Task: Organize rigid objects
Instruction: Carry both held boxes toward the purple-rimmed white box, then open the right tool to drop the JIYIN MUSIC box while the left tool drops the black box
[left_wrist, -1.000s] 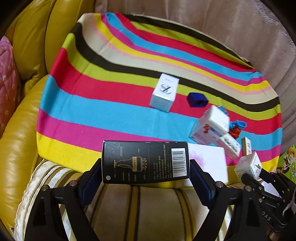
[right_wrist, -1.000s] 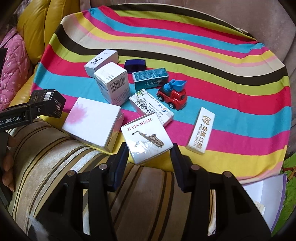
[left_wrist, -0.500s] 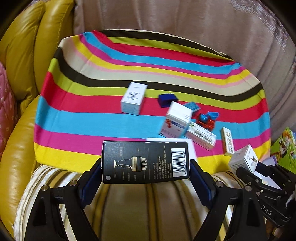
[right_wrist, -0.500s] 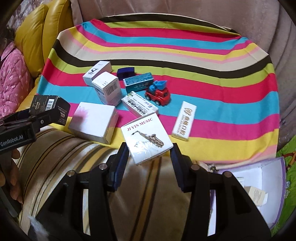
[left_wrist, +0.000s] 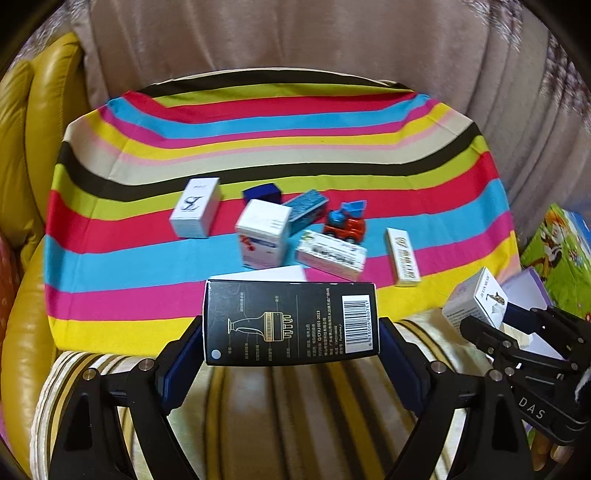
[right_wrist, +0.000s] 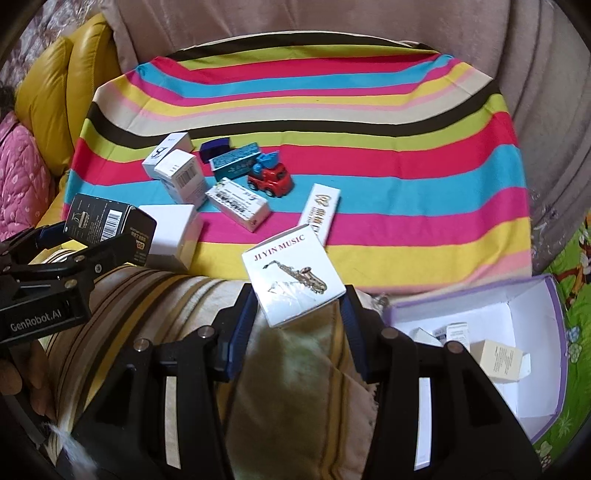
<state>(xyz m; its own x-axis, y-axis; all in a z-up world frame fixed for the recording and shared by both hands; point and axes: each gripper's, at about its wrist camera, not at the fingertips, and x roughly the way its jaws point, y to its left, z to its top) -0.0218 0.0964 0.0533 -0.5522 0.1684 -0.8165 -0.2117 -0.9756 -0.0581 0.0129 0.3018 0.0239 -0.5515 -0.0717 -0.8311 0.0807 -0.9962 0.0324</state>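
Boxes and a toy are lying on a striped cloth (left_wrist: 280, 147) spread over a sofa, and two boxes are being held above its near edge. The left gripper (left_wrist: 291, 325) is clamping a black box (left_wrist: 291, 323) by its two short ends, barcode facing the camera. The right gripper (right_wrist: 298, 286) is gripping a white saxophone box (right_wrist: 293, 273), tilted, with jaws pressing on its lower corners. Farther off on the cloth, a red toy truck (right_wrist: 271, 179) is sitting beside a teal box (right_wrist: 236, 162), with a dark blue box (right_wrist: 215, 147) just behind. Two white boxes (right_wrist: 168, 153) are standing to the left; a long printed box (right_wrist: 238, 201) and a narrow white box (right_wrist: 321, 210) are lying nearer. An open purple-edged carton (right_wrist: 532, 354) is sitting at the near right, holding small packets.
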